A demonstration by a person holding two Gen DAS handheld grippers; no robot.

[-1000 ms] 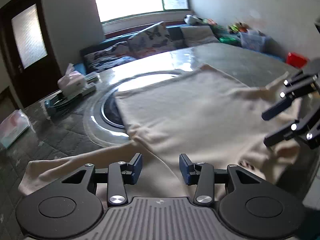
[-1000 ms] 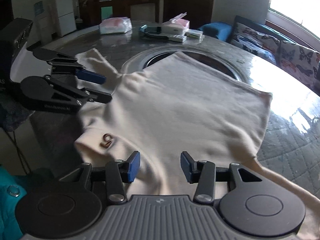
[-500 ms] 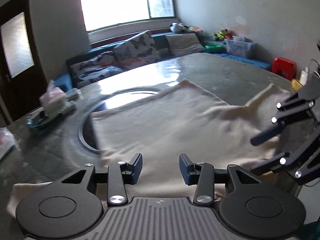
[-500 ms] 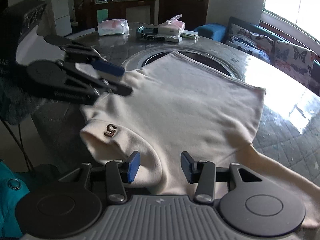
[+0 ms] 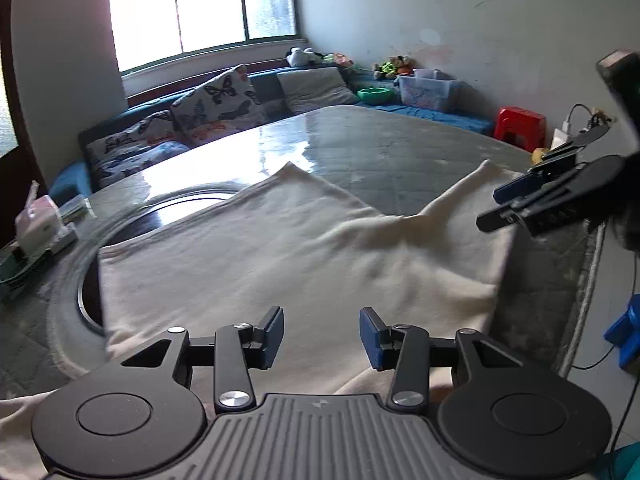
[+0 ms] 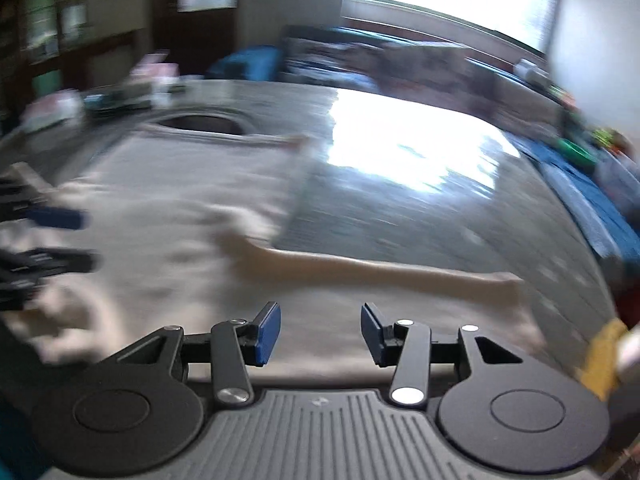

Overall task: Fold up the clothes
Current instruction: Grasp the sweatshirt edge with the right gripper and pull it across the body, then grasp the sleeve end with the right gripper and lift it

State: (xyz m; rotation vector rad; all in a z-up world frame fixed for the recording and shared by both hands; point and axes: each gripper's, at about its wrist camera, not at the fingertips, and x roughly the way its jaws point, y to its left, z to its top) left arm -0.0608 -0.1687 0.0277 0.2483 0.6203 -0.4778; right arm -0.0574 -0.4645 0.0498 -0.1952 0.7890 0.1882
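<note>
Room: pale plastered wall (image 5: pixel 500 20); bright multi-pane window (image 5: pixel 200 12); blue sofa (image 5: pixel 92 160) beneath, bearing butterfly-print cushions (image 5: pixel 218 100); red stool (image 5: pixel 520 126) by wall; clear storage bin (image 5: pixel 428 90); glossy grey desk (image 5: pixel 400 152) reflecting daylight.

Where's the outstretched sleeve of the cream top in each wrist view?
Left wrist: the sleeve runs up and right from the top's body, its cuff near the right claw at the frame's right edge.
Right wrist: the sleeve crosses mid-frame, left to right, cuff at right; blurred.
Shared landmark: the round recess in the table, partly covered by the top's far hem.
</note>
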